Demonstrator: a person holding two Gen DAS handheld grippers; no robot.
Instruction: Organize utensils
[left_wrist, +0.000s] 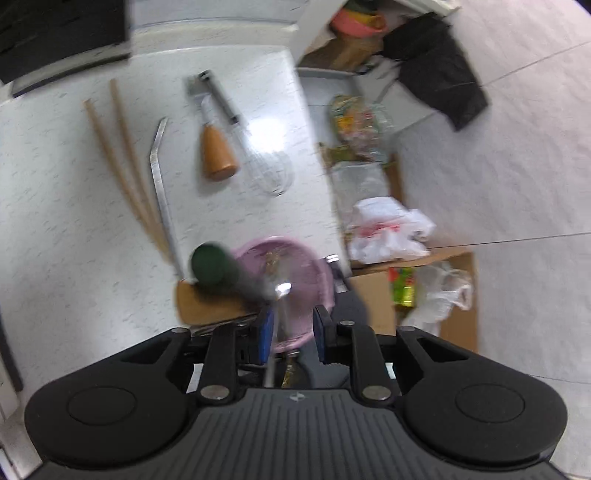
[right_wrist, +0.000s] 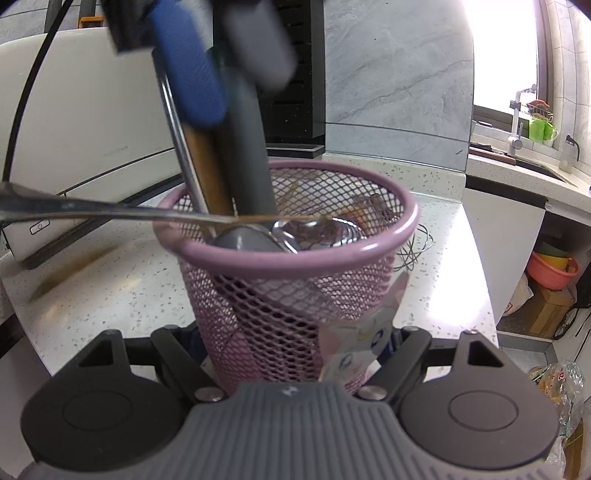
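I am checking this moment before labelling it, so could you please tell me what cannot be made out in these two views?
- Left wrist view: the thin metal utensil between the blue fingers is motion-blurred; its type is unreadable.
- Left wrist view: the pink mesh basket is partly hidden by the left gripper.
- Right wrist view: the right gripper has its fingertips hidden behind the basket wall.
- Right wrist view: the spoon handle is cut off by the left edge.
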